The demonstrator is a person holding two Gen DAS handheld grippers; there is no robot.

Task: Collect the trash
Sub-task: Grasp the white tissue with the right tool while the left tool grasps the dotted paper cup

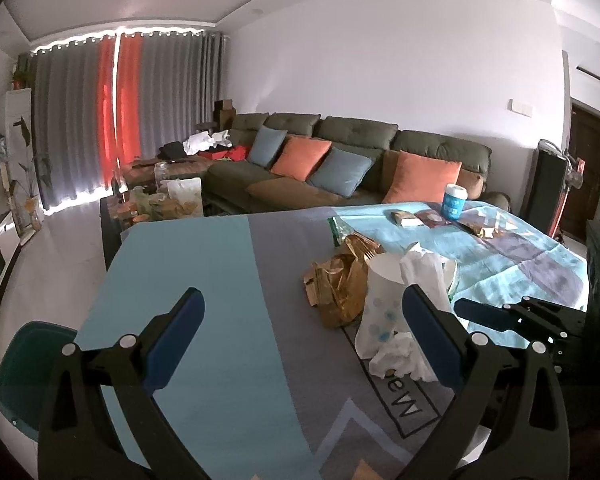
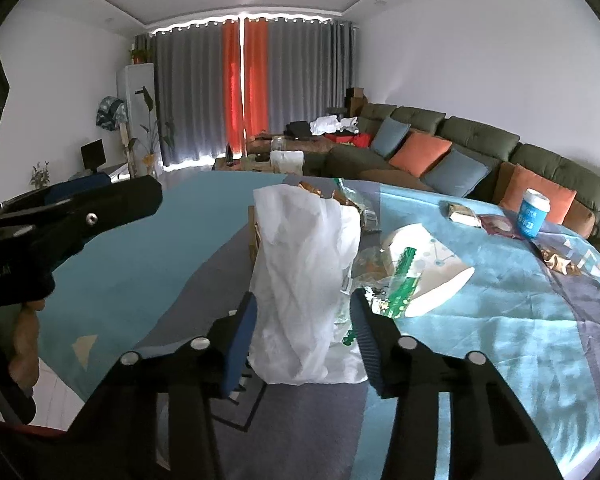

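Observation:
A white plastic bag (image 2: 300,280) stands crumpled on the table, also in the left wrist view (image 1: 388,320). My right gripper (image 2: 304,320) is open with its fingers on either side of the bag's lower part, not closed on it. My left gripper (image 1: 300,316) is open and empty over the cloth, left of the bag. Gold foil wrappers (image 1: 340,284) lie beside the bag. A green wrapper (image 2: 404,284) lies on a white paper plate (image 2: 432,276). A blue cup (image 2: 534,213) and small wrappers (image 2: 500,226) sit at the far right.
The table wears a teal and grey cloth (image 1: 188,280). A teal bin (image 1: 24,364) stands on the floor at the table's left edge. A green sofa with cushions (image 1: 340,160) runs behind. A cluttered coffee table (image 1: 160,200) stands beyond the far edge.

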